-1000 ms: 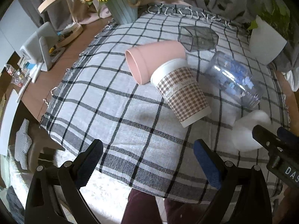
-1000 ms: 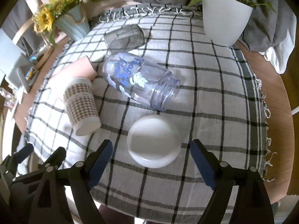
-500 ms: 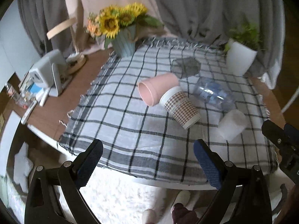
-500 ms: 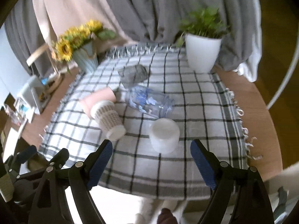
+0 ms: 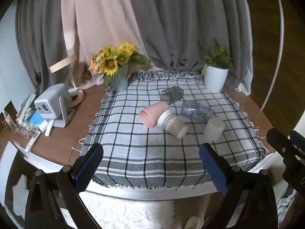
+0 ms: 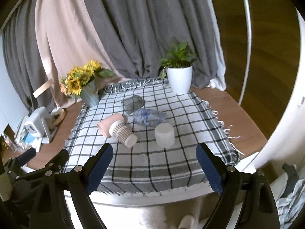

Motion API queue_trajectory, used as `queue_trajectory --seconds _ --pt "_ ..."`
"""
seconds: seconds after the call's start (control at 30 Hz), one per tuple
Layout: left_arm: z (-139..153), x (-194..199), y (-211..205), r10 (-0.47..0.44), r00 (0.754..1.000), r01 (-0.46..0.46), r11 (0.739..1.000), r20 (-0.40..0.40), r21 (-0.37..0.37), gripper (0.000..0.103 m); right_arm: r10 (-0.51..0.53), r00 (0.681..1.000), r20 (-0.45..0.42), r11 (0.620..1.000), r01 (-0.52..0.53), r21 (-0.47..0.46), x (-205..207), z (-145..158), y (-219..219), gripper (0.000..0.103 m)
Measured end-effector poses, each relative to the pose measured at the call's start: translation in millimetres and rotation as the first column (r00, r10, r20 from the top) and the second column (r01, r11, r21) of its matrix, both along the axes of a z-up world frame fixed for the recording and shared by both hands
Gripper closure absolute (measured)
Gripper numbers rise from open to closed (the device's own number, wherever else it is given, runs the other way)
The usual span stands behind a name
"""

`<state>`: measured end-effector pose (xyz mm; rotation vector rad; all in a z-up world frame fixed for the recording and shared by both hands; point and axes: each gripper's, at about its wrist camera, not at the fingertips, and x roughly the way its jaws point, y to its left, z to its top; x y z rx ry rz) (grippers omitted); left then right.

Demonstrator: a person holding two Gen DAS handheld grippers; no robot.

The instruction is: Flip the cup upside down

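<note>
Several cups are on a checked cloth (image 5: 133, 143) (image 6: 171, 158). A white cup (image 5: 214, 129) (image 6: 164, 135) stands upside down at the front right. A houndstooth paper cup (image 5: 173, 124) (image 6: 123, 133), a pink cup (image 5: 153, 114) (image 6: 110, 125), a clear blue-printed glass (image 5: 196, 110) (image 6: 148, 116) and a dark glass (image 5: 171, 95) (image 6: 132, 103) lie on their sides. My left gripper (image 5: 150, 168) and right gripper (image 6: 154, 168) are open and empty, held back from the table's front edge.
A sunflower vase (image 5: 118, 80) (image 6: 89, 93) stands at the back left, a white plant pot (image 5: 216, 78) (image 6: 180, 79) at the back right. A small white device (image 5: 52, 103) and clutter sit on the wooden table left. Curtains hang behind.
Both grippers have pulled back and up from over the cloth, so the whole table now shows. The cups have not moved.
</note>
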<state>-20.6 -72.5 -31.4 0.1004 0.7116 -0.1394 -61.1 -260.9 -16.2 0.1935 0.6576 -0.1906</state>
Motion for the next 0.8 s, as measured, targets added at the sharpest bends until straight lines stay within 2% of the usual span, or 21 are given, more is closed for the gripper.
queue_trajectory --seconds 0.13,0.33,0.8 --pt "8 -13 1 -0.01 1.0 0.011 1.0 0.027 -0.024 0.0 -0.021 0.999 0.032 1.0 0.021 -0.012 -20 9 2 0.01" --pt "16 -25 0 0.027 0.998 -0.024 0.999 0.052 -0.046 0.0 0.001 0.999 0.051 1.0 0.0 -0.027 -37 17 1 0.009" --pt "24 -39 -12 0.032 0.996 -0.029 0.999 0.086 -0.037 0.0 -0.012 0.998 0.069 1.0 0.014 -0.017 -55 25 -12 0.009"
